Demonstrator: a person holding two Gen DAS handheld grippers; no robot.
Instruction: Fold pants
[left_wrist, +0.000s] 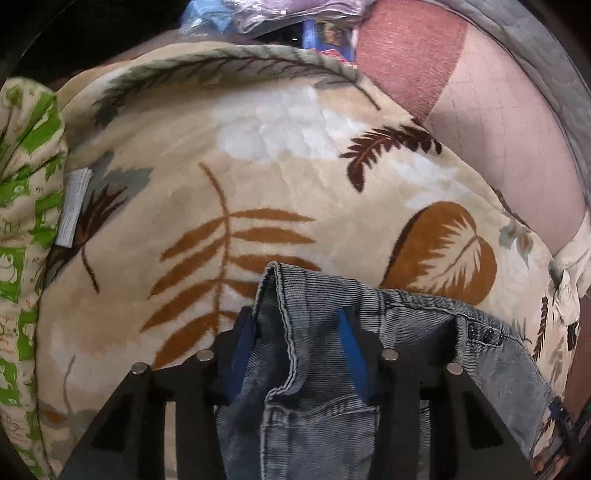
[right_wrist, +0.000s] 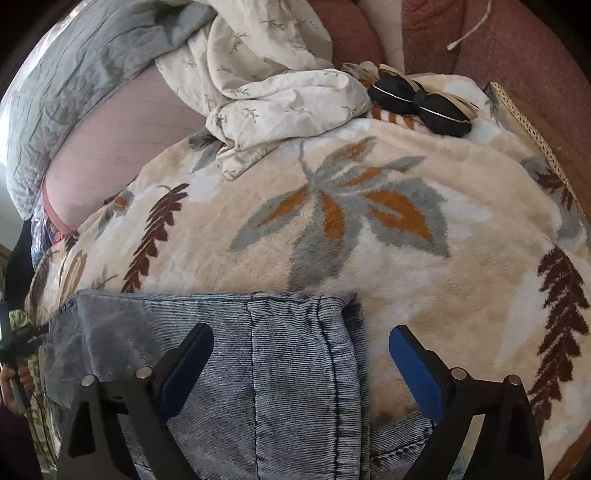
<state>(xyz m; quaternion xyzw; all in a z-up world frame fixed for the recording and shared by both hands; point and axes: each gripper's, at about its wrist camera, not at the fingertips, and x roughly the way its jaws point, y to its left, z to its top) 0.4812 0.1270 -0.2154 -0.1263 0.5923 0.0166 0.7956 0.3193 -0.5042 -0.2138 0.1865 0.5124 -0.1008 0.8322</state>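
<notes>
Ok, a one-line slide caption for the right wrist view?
Right gripper open over the folded grey pants on a leaf-print blanket.

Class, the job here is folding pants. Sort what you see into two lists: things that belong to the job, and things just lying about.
Belongs to the job:
- grey-blue pants
- left gripper, pants between its fingers
- right gripper, open over the pants

Lying about:
- leaf-print blanket
- white crumpled sheet
- black pouches
- green-print pillow
</notes>
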